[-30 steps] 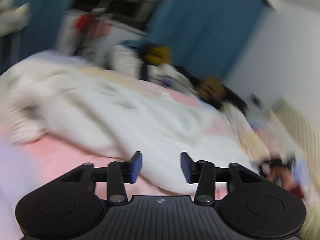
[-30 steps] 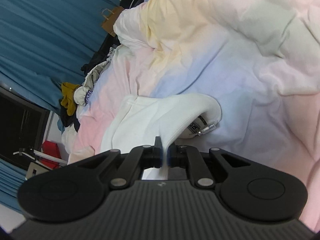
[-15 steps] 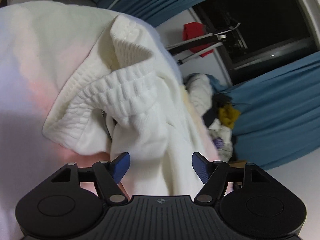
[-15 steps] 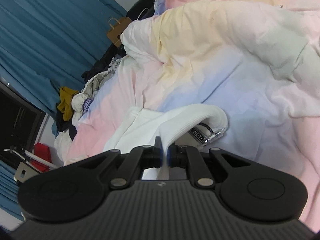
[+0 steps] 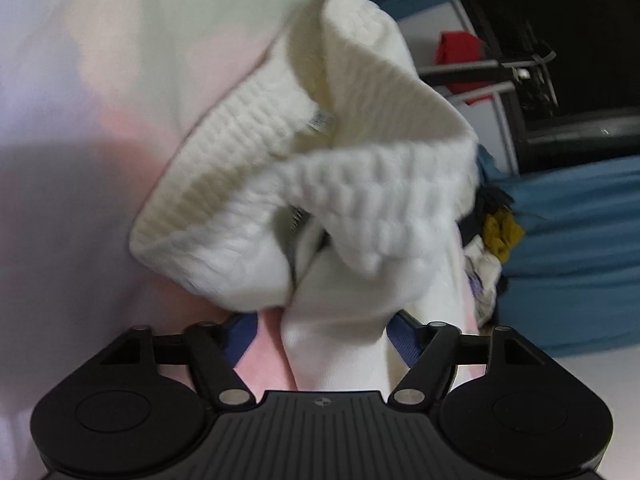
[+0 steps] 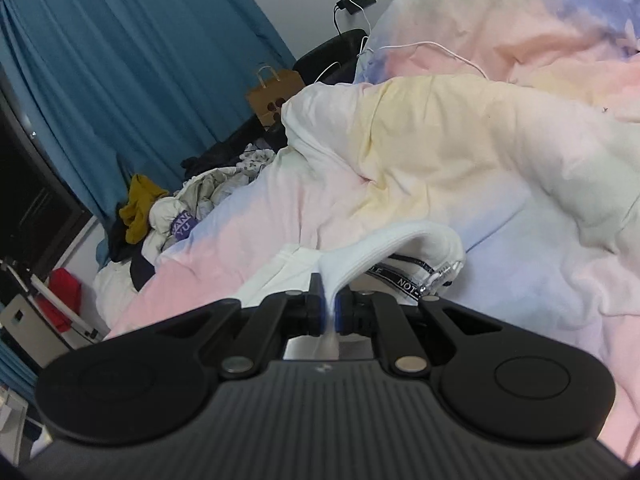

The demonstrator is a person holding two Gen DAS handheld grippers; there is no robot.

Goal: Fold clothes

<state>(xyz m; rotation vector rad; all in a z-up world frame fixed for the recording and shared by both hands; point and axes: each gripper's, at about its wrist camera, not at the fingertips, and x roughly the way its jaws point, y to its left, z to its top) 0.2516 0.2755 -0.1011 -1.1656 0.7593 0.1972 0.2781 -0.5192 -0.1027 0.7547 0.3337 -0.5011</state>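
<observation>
Two claws work on one white ribbed-knit garment (image 5: pixel 360 184) that lies on a bed under a pastel quilt of pink, lilac and yellow patches (image 6: pixel 460 152). In the left wrist view the left claw (image 5: pixel 320 334) has its blue pads either side of a smooth white fold of the garment; its jaws are closing, the right-hand pad lies against the cloth, and a strip of pink quilt shows between the fold and the left-hand pad. Just beyond this claw the garment bunches into a thick ribbed band, with a small woven label (image 5: pixel 320 122) on its inner face.

In the right wrist view the right claw (image 6: pixel 329 312) is clamped together on a thin edge of the same white garment, which rises from the jaws in a curved strip and bends over to the right. Under that arch, touching the quilt, lies a black band with white lettering (image 6: pixel 404 278) ending in a clear plastic piece.

Relative to the quilt, a heap of loose clothes (image 6: pixel 168 216) with a mustard-yellow item sits at its far left edge, a brown paper bag with handles (image 6: pixel 270 94) stands behind it, and blue curtains (image 6: pixel 120 60) hang beyond the heap. A white cable (image 6: pixel 432 46) trails across the upper part of the quilt.
</observation>
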